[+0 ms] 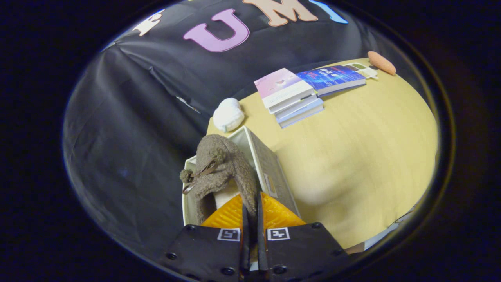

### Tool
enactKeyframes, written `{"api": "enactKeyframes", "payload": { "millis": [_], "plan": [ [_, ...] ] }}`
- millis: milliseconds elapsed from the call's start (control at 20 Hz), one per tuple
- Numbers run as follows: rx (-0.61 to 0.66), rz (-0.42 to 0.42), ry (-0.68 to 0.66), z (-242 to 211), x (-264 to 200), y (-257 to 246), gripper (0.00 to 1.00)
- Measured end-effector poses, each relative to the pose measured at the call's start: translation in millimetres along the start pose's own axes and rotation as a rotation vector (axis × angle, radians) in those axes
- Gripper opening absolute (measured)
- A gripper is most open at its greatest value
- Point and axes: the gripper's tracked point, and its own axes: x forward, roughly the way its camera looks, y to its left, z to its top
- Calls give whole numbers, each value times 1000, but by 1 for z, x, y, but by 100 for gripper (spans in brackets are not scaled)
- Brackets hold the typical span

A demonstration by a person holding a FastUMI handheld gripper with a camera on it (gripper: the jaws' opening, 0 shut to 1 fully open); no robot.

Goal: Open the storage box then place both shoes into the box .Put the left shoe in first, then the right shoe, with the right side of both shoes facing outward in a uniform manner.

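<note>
Gripper view, looking forward along the two fingers toward a pale wooden table (352,156). Gripper (250,213): its fingers are drawn almost together, with only a thin slot between them, and they pinch the rear edge of a fuzzy grey-brown shoe (223,168); the material is seen passing down into that slot, so both fingers press on it. Shoe: shaggy in texture, with a small metal buckle and strap on the side turned toward the dark cloth; it hangs from the fingers over the open mouth of the storage box (270,168), its forward part reaching ahead of the fingertips and its lower part inside the box walls. Whether it touches the box floor cannot be told. Storage box: white inside, with a grey patterned outer wall on the side toward the open tabletop, and standing at the table's edge next to the cloth wall (129,117). A pale surface shows inside the box under the shoe; what it is cannot be told. Beyond the box, near the cloth, lies a white rounded object (228,114). Farther across the table a stack of books (291,100) lies beside a single blue book (332,78), and beyond them, well apart from the box, sits an orange oval object (381,62).
</note>
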Motion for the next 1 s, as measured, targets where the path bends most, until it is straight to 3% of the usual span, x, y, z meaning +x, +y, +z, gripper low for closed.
{"api": "enactKeyframes", "payload": {
  "millis": [1000],
  "plan": [
    [37,43,-33,11,-3,1,15]
  ]
}}
